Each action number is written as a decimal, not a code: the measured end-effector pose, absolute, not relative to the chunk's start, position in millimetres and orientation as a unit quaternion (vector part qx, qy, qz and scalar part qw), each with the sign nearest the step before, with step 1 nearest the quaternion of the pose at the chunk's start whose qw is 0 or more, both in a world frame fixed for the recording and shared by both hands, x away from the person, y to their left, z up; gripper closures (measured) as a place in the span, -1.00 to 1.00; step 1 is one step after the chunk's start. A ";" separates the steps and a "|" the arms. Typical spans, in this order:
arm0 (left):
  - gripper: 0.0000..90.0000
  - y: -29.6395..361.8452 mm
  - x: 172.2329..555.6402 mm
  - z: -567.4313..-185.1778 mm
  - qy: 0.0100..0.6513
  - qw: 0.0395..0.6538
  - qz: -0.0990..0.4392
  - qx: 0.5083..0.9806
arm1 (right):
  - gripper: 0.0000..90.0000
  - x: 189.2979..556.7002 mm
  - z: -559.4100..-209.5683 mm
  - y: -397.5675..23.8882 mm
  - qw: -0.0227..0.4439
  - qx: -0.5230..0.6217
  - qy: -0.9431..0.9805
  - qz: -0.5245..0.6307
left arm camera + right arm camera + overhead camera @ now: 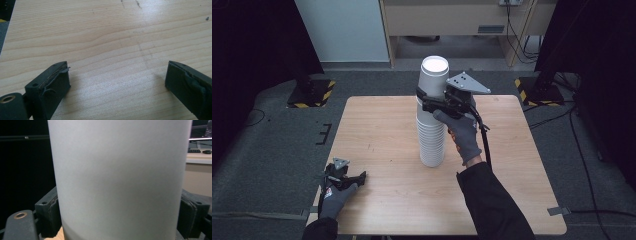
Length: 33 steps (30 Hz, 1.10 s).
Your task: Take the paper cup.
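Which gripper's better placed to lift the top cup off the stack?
Right. The right gripper already straddles the top cup of the cup stack; the left gripper rests open near the table corner.

You will find no readable text, label, brand or number anywhere in these views. The white paper cups [432, 115] stacked on the worktop [382, 135] are plain, with no print on their sides. The only sign-like marks are yellow and black hazard stripes [328, 93] on the stand bases on the floor, far left and far right; they carry no words.
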State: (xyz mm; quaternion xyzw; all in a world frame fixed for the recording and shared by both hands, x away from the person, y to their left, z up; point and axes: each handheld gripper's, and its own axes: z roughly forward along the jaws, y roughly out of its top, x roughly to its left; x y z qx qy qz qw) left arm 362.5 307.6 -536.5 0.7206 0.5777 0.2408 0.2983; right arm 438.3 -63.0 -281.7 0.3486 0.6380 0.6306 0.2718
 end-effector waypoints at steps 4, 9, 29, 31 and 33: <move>-0.89 307.6 362.5 -536.5 0.578 0.298 0.241 0.721 | -0.69 438.6 -278.7 -63.5 0.270 0.348 0.634 0.635; -0.89 307.6 362.5 -536.5 0.578 0.298 0.241 0.721 | -0.69 438.6 -276.8 -64.4 0.265 0.349 0.627 0.643; -0.89 307.6 362.5 -536.5 0.578 0.298 0.241 0.721 | -0.69 431.2 -254.4 -79.0 0.265 0.342 0.595 0.678; -0.89 307.6 362.5 -536.5 0.578 0.298 0.241 0.721 | -0.69 429.7 -252.8 -81.6 0.264 0.342 0.592 0.680; -0.89 307.6 362.5 -536.5 0.578 0.298 0.241 0.721 | -0.69 427.2 -250.3 -85.2 0.261 0.341 0.587 0.686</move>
